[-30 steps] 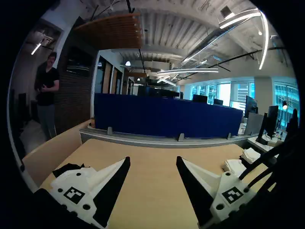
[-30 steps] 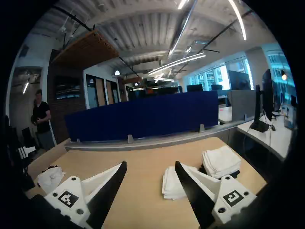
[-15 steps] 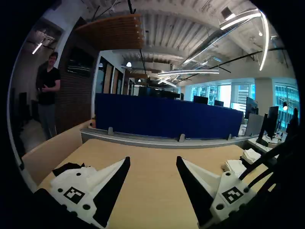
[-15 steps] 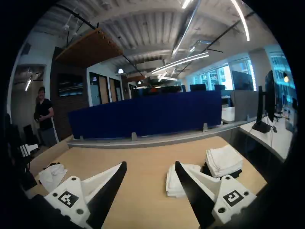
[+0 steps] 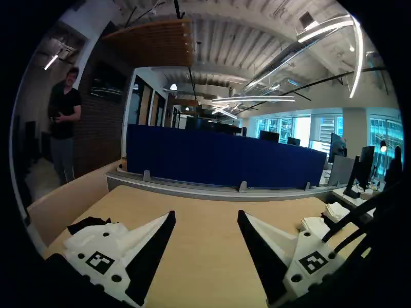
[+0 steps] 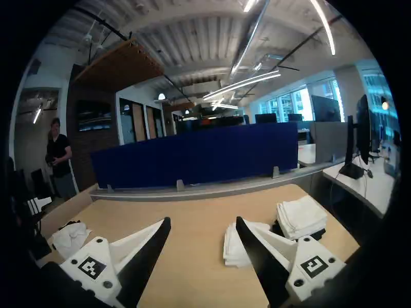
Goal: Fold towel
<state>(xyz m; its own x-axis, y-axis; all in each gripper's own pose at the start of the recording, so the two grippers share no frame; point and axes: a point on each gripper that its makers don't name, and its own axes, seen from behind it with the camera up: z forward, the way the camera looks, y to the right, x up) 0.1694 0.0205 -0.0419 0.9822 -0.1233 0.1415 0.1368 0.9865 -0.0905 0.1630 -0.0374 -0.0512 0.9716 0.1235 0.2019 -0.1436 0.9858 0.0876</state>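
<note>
Where the light wooden table (image 6: 195,215) reaches its left edge, one white towel (image 6: 69,237) lies crumpled and unfolded, touching a dark object (image 6: 66,224) too small to identify; this looks like the piece left to fold. Toward the table's right side sit two stacks of folded white towels: a nearer stack (image 6: 232,247), partly hidden behind a finger of the right gripper (image 6: 203,219), and a farther stack (image 6: 301,217) just beside it. Judging from that, part of the job appears done and one towel remains, with no fold begun on it. The right gripper hovers above the table with its two fingers spread apart, grasping nothing. The left gripper (image 5: 205,213) is likewise spread wide and empty over bare wood; in its view the crumpled towel peeks out behind its left finger and the two stacks sit far to the right. Beyond the table runs one long blue divider (image 6: 195,154). One person (image 6: 57,156) stands at far left, well apart from the table. A monitor (image 6: 354,138) stands on the neighbouring desk at right.
</note>
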